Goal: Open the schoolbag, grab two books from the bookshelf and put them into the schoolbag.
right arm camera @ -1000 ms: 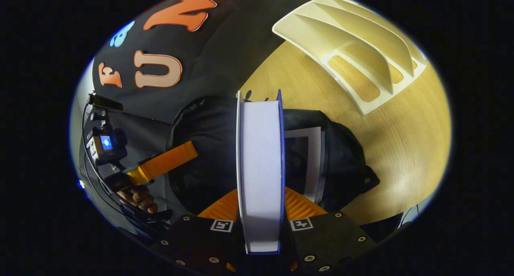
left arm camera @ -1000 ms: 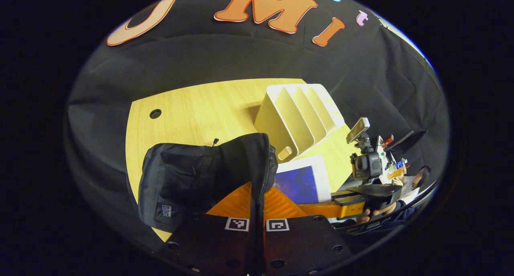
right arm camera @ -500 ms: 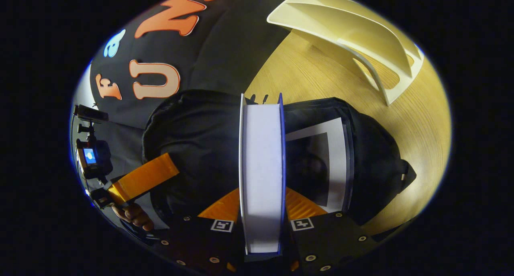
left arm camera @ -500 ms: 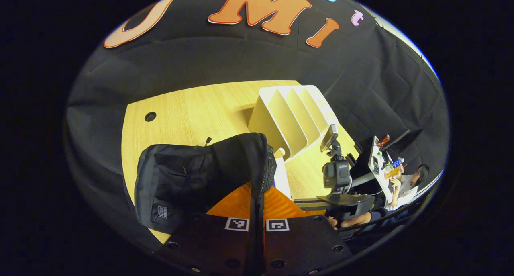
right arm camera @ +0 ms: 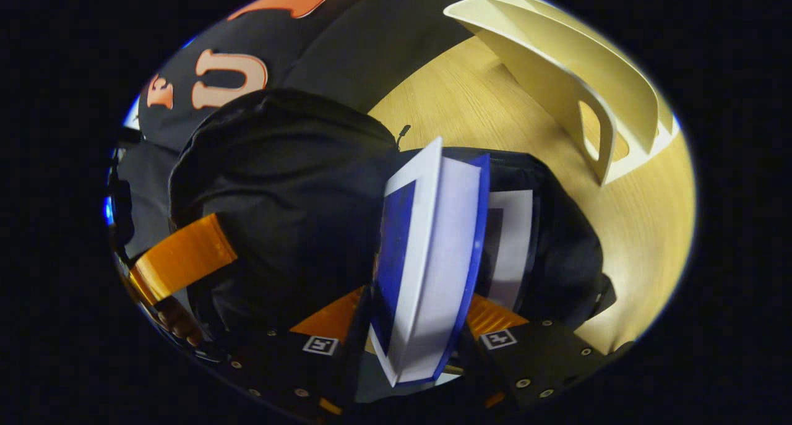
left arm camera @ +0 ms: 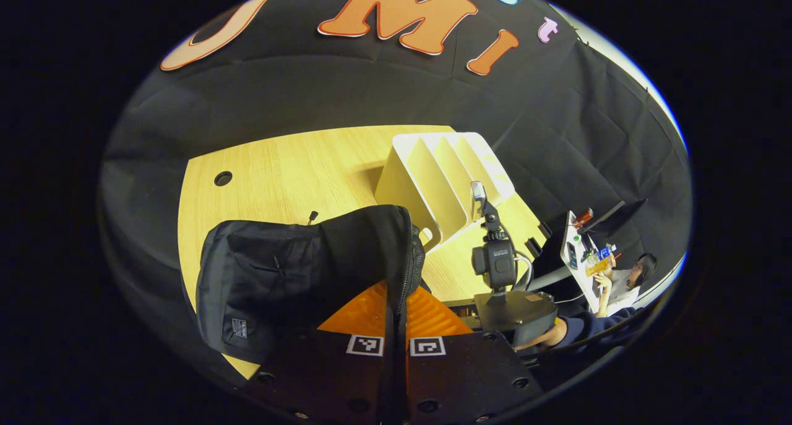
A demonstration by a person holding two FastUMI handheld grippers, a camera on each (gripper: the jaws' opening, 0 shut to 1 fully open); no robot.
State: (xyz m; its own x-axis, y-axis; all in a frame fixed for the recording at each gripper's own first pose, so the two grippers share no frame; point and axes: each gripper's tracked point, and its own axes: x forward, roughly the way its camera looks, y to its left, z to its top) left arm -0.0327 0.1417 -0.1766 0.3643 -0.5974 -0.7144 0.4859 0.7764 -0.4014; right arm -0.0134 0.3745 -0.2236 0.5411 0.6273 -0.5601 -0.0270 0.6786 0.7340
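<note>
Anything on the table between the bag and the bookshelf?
No. In the right gripper view, only bare table lies between the bag and the bookshelf; they stand apart.

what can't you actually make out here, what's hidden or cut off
- Right gripper view: the blue book hides the gap between the right gripper's fingers, so whether both still press on it is unclear.
- Right gripper view: the first book inside the schoolbag is half covered by the blue book; its cover is in shadow.
- Left gripper view: the schoolbag's interior is hidden behind the flap that the left gripper pinches.
- Left gripper view: the bookshelf slots face away.
</note>
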